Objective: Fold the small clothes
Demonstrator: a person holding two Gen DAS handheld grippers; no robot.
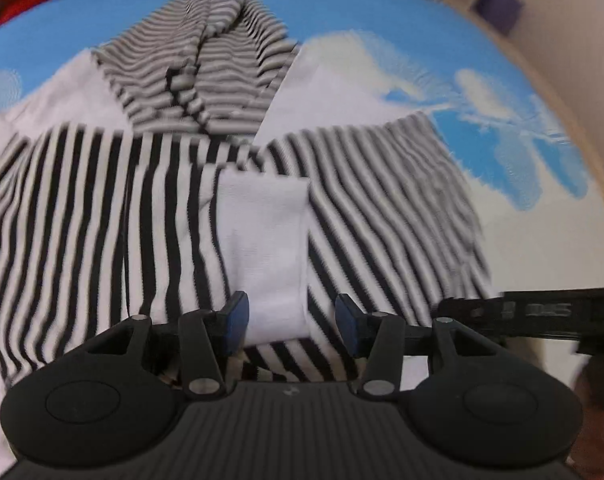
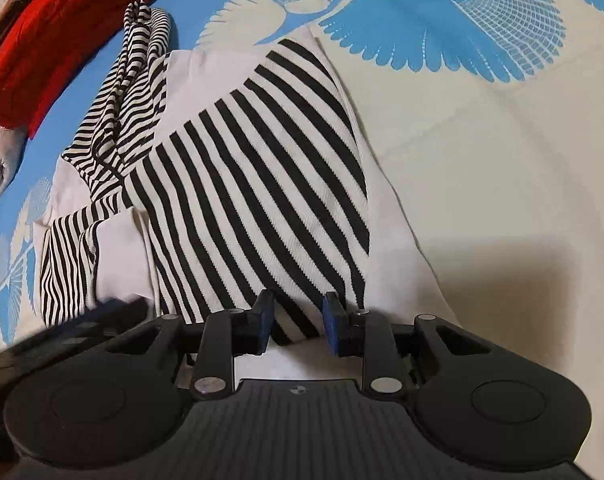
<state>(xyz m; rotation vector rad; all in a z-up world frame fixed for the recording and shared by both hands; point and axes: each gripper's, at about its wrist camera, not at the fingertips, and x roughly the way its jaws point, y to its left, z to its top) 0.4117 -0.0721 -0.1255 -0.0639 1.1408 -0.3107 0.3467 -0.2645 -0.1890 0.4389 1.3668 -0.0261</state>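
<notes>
Left claw (image 1: 290, 318) and right claw (image 2: 297, 320) both gape released over the striped hooded top (image 2: 262, 184).

A small black-and-white striped knit hoodie (image 1: 102, 208) lies flat on the blue-and-cream bird-print cloth, partly folded: its wide-striped body is spread out, a sleeve with a plain white cuff (image 1: 268, 240) is folded inward across it, and the finer-striped hood (image 1: 206, 68) lies crumpled at the far end with its dark drawstring showing; plain white panels flank the hood at the shoulders
</notes>
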